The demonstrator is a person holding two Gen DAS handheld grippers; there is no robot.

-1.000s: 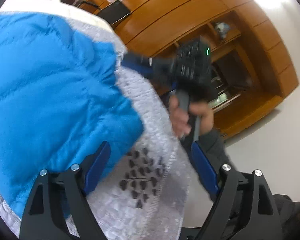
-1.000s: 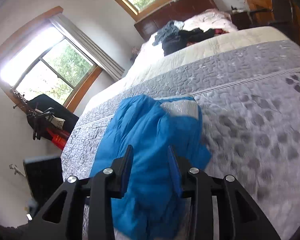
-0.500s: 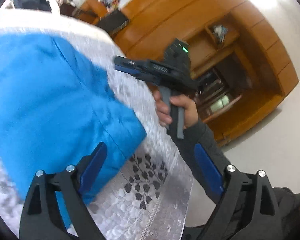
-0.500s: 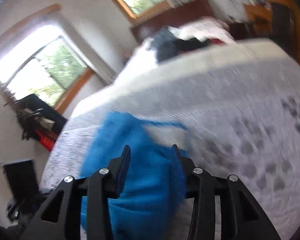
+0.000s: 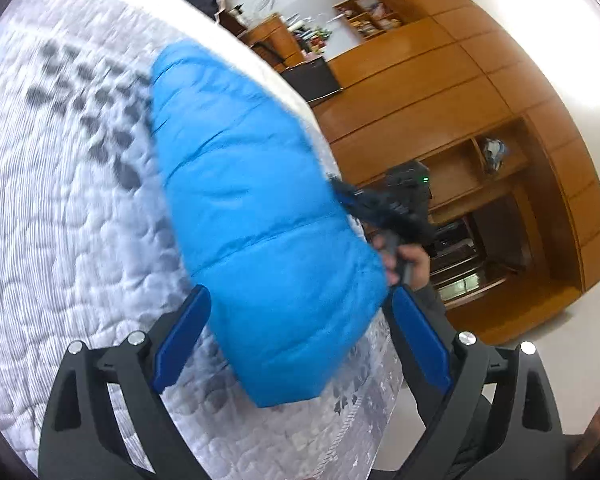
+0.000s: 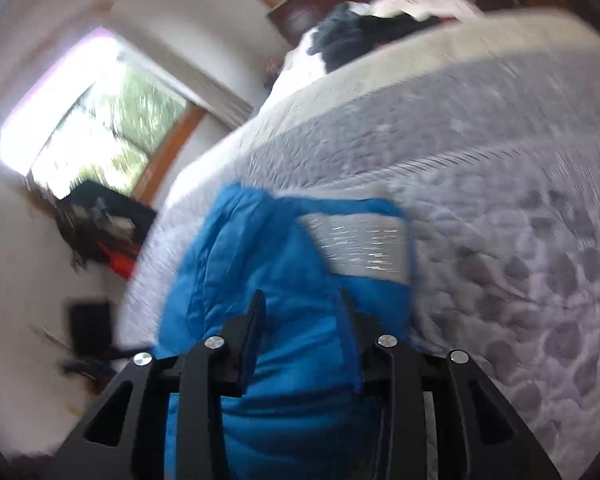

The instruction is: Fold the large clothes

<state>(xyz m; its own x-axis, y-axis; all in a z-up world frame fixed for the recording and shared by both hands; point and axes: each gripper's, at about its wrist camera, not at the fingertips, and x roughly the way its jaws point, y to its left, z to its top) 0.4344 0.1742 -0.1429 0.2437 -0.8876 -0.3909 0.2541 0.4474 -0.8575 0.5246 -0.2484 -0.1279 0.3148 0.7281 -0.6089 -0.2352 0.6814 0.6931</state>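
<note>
A puffy blue jacket (image 5: 260,220) is bunched into a thick fold over the grey quilted bed (image 5: 60,220). My left gripper (image 5: 298,332) is wide open, one finger on each side of the jacket's near end, not pinching it. In the left wrist view, my right gripper (image 5: 380,208) is held by a hand (image 5: 412,260) at the jacket's right edge, its tips hidden behind the cloth. In the right wrist view, my right gripper (image 6: 302,316) has narrow jaws with blue jacket (image 6: 292,380) filling the gap. A silver lining patch (image 6: 360,244) shows ahead.
The bed's edge (image 5: 364,420) drops to the floor by wooden wall cabinets (image 5: 480,100). A pile of dark clothes (image 6: 360,28) lies at the head of the bed. A window (image 6: 80,120) and a dark hanging bag (image 6: 96,216) are on the far wall.
The left wrist view swung left over the bed, so the jacket now sits between the open left fingers. The right gripper came in against the jacket's right edge. The right wrist view is motion-blurred.
</note>
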